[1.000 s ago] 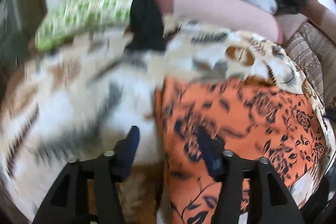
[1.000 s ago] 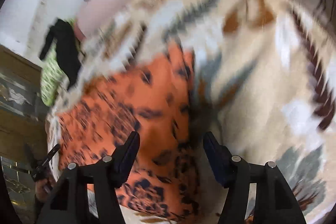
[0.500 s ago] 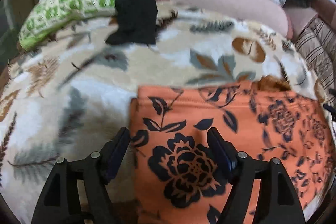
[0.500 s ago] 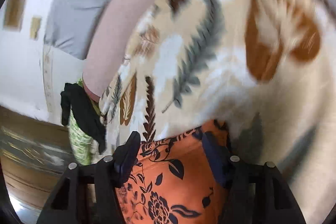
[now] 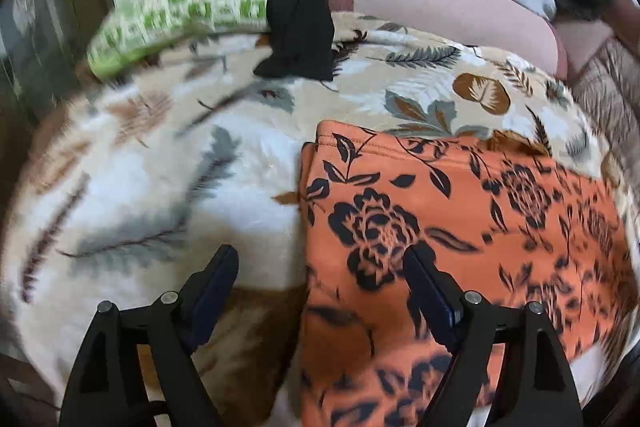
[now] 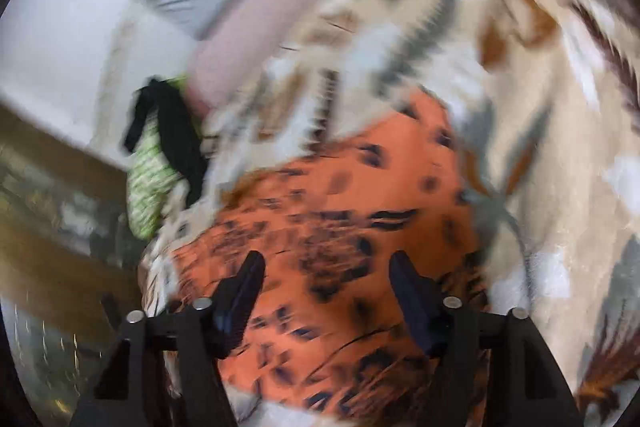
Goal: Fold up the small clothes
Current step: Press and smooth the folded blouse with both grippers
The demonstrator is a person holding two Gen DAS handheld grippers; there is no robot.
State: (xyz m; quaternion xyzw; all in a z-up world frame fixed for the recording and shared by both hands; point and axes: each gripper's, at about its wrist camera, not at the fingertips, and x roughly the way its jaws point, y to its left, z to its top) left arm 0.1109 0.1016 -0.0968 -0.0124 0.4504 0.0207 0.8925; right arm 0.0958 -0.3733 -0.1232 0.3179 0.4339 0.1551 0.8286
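In the left wrist view, our left gripper (image 5: 320, 275) hangs with its jaws spread wide and nothing between them, straddling the left edge of the orange floral garment (image 5: 460, 227). That garment lies flat on the leaf-print blanket (image 5: 160, 187), its stitched hem along the far side. Far left, a black garment (image 5: 296, 15) drapes over a green-checked pillow (image 5: 188, 7), with a pink bolster (image 5: 440, 3) behind.

In the right wrist view, heavily blurred, our right gripper (image 6: 326, 281) is likewise parted and empty, poised over the orange floral garment (image 6: 340, 211) near its middle. The blanket (image 6: 560, 147) spreads to the right; the black garment (image 6: 172, 131) and pillow (image 6: 150, 183) sit far left.

We judge the step in hand to be taking hold of the garment for a fold. To do it well, we should lower each tool to a corner or edge, pinch only the orange cloth and not the plush blanket beneath, and close both before lifting. Matching the two grips along one edge should keep the fold line straight and square.
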